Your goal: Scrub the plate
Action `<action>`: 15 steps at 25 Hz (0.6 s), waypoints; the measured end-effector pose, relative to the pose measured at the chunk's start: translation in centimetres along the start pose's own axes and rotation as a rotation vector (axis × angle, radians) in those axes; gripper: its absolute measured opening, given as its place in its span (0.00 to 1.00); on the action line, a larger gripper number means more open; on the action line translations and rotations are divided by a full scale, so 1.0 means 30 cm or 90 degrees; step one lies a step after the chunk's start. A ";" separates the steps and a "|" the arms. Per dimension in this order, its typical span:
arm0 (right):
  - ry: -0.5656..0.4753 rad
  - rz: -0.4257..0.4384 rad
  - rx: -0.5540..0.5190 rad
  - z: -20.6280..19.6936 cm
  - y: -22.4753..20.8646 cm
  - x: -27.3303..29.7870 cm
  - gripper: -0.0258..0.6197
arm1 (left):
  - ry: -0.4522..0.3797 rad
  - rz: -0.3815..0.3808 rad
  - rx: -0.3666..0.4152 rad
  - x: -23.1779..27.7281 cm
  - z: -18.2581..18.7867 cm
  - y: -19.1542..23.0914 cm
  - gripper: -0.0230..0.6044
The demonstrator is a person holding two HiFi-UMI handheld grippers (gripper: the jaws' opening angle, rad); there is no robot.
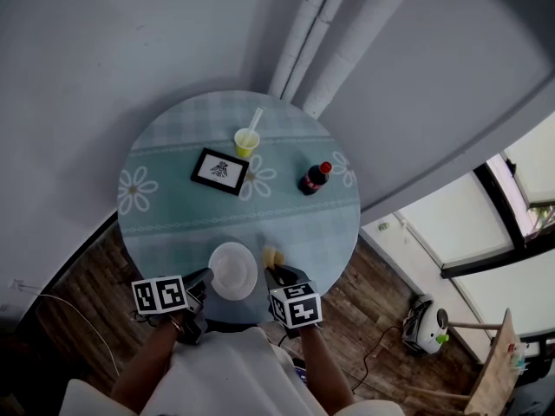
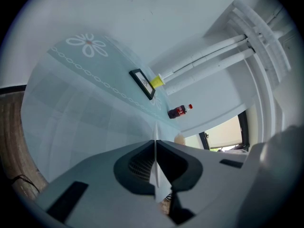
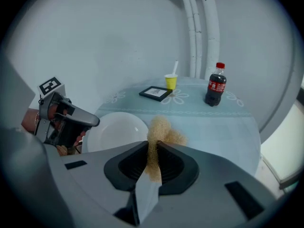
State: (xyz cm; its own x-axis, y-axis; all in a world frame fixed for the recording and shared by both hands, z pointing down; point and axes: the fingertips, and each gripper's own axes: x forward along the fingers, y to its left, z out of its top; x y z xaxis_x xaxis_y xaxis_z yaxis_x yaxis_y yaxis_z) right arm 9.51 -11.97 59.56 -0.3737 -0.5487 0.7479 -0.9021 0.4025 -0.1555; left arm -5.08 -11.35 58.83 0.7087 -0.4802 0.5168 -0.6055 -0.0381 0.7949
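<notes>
1. Looking at where everything sits: the round white plate (image 1: 232, 271) is at the near edge of the round table with the pale teal flower-print cloth (image 1: 173, 224), right between the two grippers.
2. The left gripper (image 2: 156, 144) is pinched down tight on the plate's rim. Its own view shows the plate edge-on, a thin white sliver between the jaws. I can't tell whether the plate lies flat or is tipped up a little.
3. The right gripper (image 3: 153, 145) is squeezed narrow on a tan fuzzy scrubbing sponge (image 3: 161, 129). The sponge is crushed where the jaws bite and puffs out past the tips. It's just beside the plate's right side, and I don't see contact.
4. My guess on handling: the plate looks stiff, smooth and probably slippery, maybe chippable. A rim pinch gives little leverage, so hard scrubbing could swivel it. Taking the rim deep in the jaws seems safest.
5. The sponge looks soft and light, so holding its back end and leaving the front free makes sense.
6. Well behind the plate stand a yellow cup with a straw (image 1: 247, 141), a black-framed picture (image 1: 220, 171) and a dark cola bottle with a red cap (image 1: 315, 178).
</notes>
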 end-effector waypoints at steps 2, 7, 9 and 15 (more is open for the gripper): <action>0.000 -0.012 0.014 -0.009 -0.029 -0.007 0.14 | 0.000 -0.002 0.001 0.001 0.000 -0.001 0.06; 0.018 -0.055 0.017 -0.049 -0.103 -0.013 0.14 | -0.001 -0.005 0.009 0.005 0.005 -0.013 0.06; 0.025 -0.078 0.027 -0.065 -0.141 -0.016 0.14 | -0.001 -0.004 0.010 0.004 0.007 -0.015 0.06; 0.064 -0.125 0.012 -0.119 -0.211 0.000 0.14 | -0.005 -0.009 0.018 0.005 0.009 -0.022 0.06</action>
State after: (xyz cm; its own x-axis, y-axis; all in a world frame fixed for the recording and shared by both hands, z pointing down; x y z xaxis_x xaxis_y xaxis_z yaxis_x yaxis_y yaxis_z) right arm 15.99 -11.91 62.84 -0.1682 -0.5394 0.8251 -0.9595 0.2814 -0.0116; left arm -4.69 -11.64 58.29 0.7148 -0.4860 0.5028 -0.6054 -0.0701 0.7929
